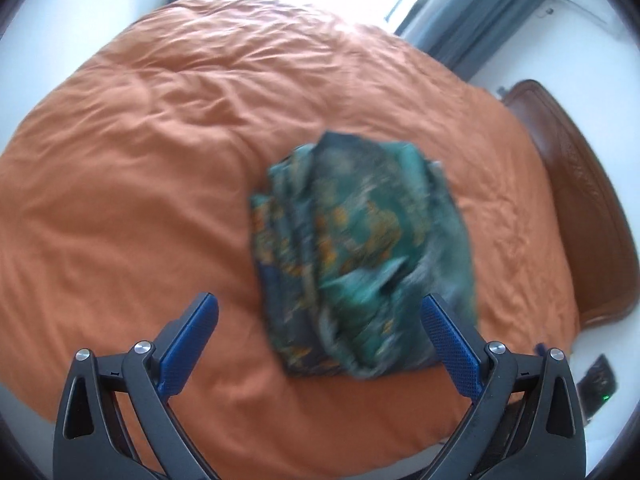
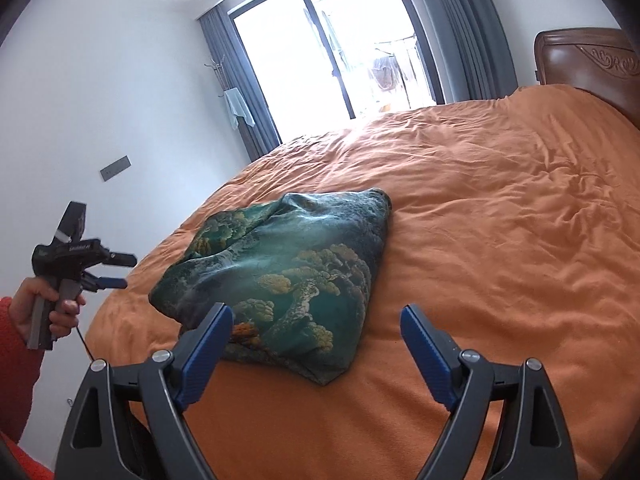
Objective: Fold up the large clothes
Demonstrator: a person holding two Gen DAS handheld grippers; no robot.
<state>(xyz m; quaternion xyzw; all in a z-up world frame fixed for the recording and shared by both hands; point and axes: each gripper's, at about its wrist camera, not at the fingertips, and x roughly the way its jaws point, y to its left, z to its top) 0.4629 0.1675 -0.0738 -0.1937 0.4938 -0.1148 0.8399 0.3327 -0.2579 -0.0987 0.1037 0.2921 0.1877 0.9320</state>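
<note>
A green patterned garment (image 2: pixel 288 276) lies folded into a compact bundle on the orange bed cover (image 2: pixel 500 240). In the left wrist view the bundle (image 1: pixel 360 256) is blurred and sits just ahead of my left gripper (image 1: pixel 320 312), which is open and empty above it. My right gripper (image 2: pixel 316 324) is open and empty, close to the near edge of the garment. The left gripper also shows in the right wrist view (image 2: pixel 124 270), held in a hand off the bed's left side, jaws apart.
A brown headboard (image 2: pixel 588 60) stands at the right end of the bed. A bright window (image 2: pixel 332 48) with grey curtains is behind the bed. A white wall (image 2: pixel 100 100) is at the left. A dark device (image 1: pixel 598 384) lies beside the bed.
</note>
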